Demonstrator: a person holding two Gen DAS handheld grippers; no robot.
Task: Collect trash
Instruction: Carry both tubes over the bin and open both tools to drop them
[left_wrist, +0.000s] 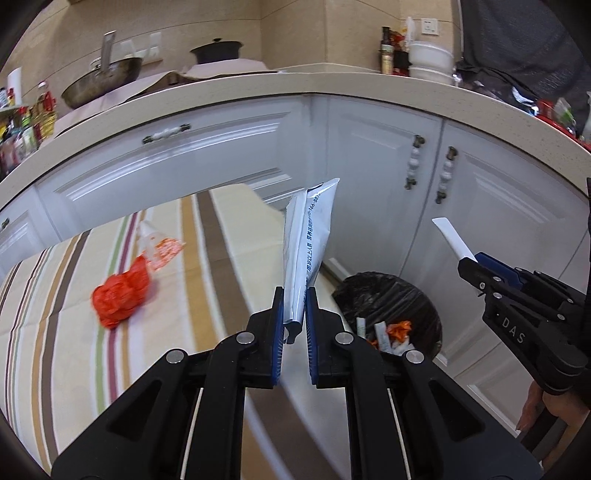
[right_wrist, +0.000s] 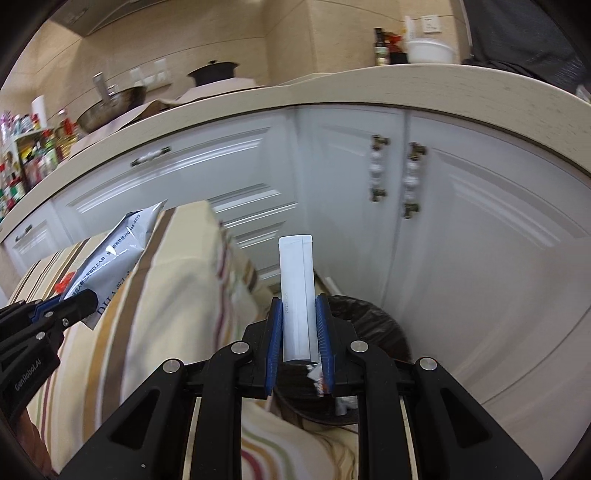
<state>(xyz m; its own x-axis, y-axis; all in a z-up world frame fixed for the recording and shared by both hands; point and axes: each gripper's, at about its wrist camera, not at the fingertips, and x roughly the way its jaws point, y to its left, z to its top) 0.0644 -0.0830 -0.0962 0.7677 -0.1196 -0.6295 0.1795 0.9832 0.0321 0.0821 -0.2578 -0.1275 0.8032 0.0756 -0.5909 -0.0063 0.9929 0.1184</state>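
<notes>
Trash is held in both hands: the left hand-held gripper (left_wrist: 294, 314) is clamped on the lower end of a silver sachet (left_wrist: 310, 236), which stands up from its jaws, and the right hand-held gripper (right_wrist: 299, 332) is closed on a white stick packet (right_wrist: 297, 291). Each piece is pinched low, probably so it drops clean. Both are near the black-lined bin (left_wrist: 391, 295) beside the striped bench (left_wrist: 74, 332), where an orange wrapper (left_wrist: 122, 295) remains.

I see white panelled cabinet doors (left_wrist: 373, 177) ahead of gripper, beige speckled countertop (left_wrist: 258, 88) above them. Beige tiled wall (left_wrist: 295, 29) behind, wall socket (left_wrist: 428, 26) upper right. Striped tablecloth (left_wrist: 74, 332) below, left of gripper.
</notes>
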